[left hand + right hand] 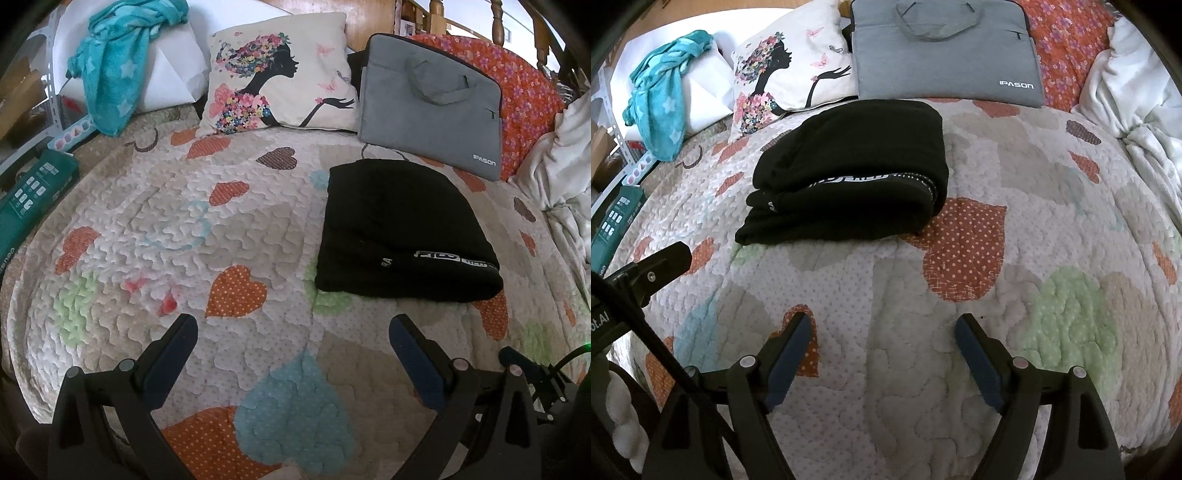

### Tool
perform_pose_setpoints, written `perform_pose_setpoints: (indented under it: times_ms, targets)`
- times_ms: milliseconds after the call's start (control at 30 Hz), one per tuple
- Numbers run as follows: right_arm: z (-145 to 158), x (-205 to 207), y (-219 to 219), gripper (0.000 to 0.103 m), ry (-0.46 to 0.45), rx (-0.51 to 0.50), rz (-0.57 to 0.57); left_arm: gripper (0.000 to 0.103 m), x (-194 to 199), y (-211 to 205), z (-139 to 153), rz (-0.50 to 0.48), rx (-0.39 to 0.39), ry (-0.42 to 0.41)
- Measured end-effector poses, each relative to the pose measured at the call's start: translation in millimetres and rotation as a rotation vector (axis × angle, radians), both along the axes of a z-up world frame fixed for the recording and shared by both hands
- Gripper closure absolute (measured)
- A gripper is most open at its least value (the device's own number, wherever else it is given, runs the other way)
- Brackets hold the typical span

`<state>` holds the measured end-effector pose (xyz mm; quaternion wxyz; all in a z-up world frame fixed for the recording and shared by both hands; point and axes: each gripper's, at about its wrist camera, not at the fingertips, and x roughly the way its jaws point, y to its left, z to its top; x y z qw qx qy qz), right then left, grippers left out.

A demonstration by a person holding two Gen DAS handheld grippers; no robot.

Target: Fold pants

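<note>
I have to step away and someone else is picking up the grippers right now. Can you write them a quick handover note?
Left tool: open, empty, above the quilt.
Right tool: open, empty, also clear of the cloth.
Black pants: folded into a compact stack on the quilt, in front of the grey laptop bag.
Done: the fold looks complete.
Left: probably nothing, perhaps squaring the edges.
</note>
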<state>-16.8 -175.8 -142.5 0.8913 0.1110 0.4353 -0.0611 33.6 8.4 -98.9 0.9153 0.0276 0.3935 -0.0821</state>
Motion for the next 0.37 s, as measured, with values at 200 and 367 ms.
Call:
perform_pose_setpoints:
  times_ms: [200,367]
  targets:
    - [1.3,-0.6,-0.8,0.018,-0.011,0.012,-0.009,0.000,1.3,-0.4,-2.5,-0.015,-0.011,0.016]
    - [0.7,-0.3,-0.5,0.018,-0.011,0.005,-0.008,0.000,1.1,-4.9,-6.9,-0.044,-0.003,0.026]
